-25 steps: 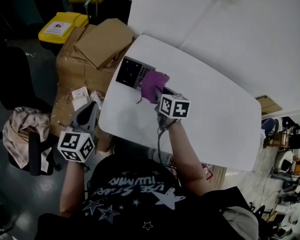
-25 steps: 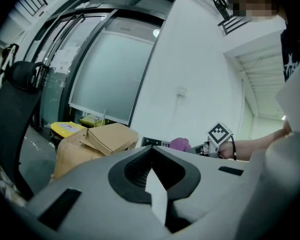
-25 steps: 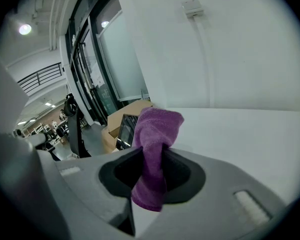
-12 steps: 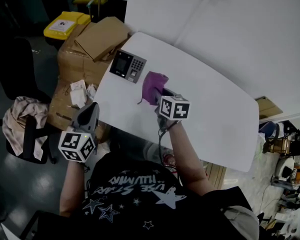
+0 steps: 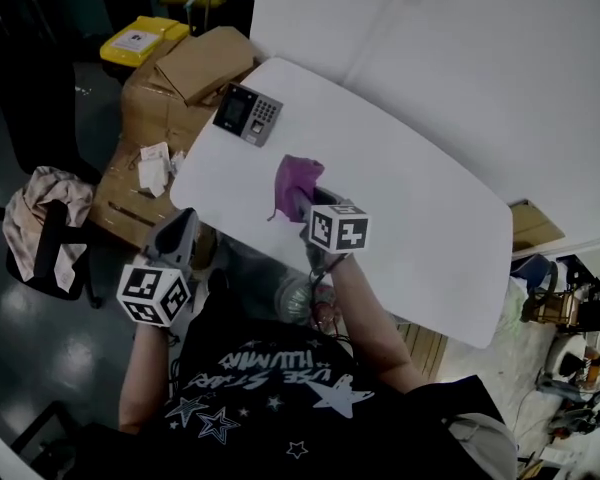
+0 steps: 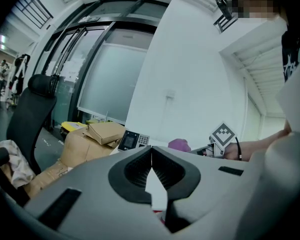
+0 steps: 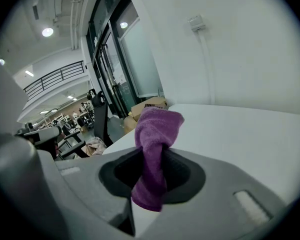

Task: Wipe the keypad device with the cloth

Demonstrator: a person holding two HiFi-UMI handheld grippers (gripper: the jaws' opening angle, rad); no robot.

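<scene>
My left gripper (image 5: 183, 220) hangs off the table's (image 5: 420, 218) near left edge, its 2 jaws pressed together on nothing. The keypad device (image 5: 248, 114) lies at the far left corner (cardboard boxes (image 5: 170, 78) sit just left of it, off the table). Right of it and nearer me, apart from it, is the purple cloth (image 5: 295, 180) — clamped between my right gripper's (image 5: 308, 206) jaws — bunched over the white top.

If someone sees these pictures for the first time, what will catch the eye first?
The purple cloth stands out, pinched in the shut right claw over the white table. The keypad device lies apart from it, at the table's far left corner. The left claw is shut and empty, held off the table's near left side.
</scene>
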